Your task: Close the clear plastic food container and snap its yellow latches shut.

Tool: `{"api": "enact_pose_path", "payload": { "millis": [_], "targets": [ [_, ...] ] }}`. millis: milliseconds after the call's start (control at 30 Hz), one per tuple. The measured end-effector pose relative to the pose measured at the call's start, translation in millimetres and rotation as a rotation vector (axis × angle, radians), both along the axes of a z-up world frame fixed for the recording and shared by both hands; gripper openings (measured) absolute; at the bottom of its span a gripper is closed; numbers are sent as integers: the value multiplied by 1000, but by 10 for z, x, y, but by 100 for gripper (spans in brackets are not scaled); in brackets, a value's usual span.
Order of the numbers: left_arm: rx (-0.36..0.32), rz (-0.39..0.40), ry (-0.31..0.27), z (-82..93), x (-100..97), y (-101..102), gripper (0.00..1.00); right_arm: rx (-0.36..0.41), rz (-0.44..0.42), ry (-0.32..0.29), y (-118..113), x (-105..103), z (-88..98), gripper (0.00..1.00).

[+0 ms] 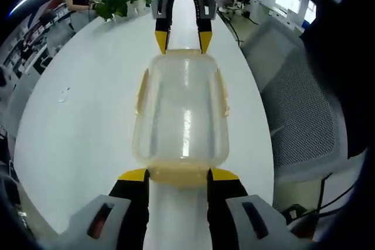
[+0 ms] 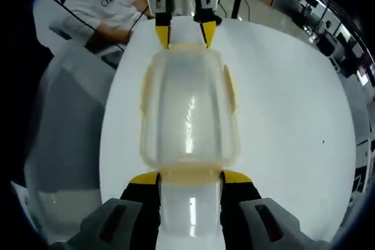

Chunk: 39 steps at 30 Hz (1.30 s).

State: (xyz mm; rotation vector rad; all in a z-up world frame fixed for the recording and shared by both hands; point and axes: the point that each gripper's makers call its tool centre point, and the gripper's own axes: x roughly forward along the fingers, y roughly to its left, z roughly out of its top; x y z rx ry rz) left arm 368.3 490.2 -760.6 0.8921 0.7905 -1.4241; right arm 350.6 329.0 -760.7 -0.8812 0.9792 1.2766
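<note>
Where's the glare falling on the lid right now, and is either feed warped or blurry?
Left gripper view: a bright vertical streak runs down the container lid's centre; fisheye bends the white table edges, background soft. Right gripper view: similar streak on the lid, a second reflection between the right gripper tips; edges curve, centre sharp.

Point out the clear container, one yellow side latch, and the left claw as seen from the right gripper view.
clear container [image 1: 183, 109]: left gripper view, middle of the lid.
yellow side latch [image 2: 229, 89]: right gripper view, flap on the container's long edge.
left claw [image 2: 183, 34]: right gripper view, midway between its yellow tips.
</note>
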Motion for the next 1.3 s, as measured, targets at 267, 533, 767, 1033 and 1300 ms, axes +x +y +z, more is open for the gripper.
{"api": "enact_pose_path", "payload": {
  "millis": [267, 533, 767, 1033, 1300],
  "targets": [
    [9, 7, 6, -17, -31, -236, 37, 5, 5, 3, -254, -26, -12, 38],
    [7, 8, 12, -10, -73, -508, 37, 0, 9, 4, -514, -48, -24, 38],
    [10, 8, 11, -15, -70, -682, 37, 4, 9, 4, -690, -52, -32, 38],
    [16, 6, 10, -33, -72, -862, 37, 5, -1, 5, -863, -68, -55, 38],
    [17, 3, 16, -62, -85, -1030, 37, 4, -1, 6, -1037, -82, -78, 38]
  ]
}}
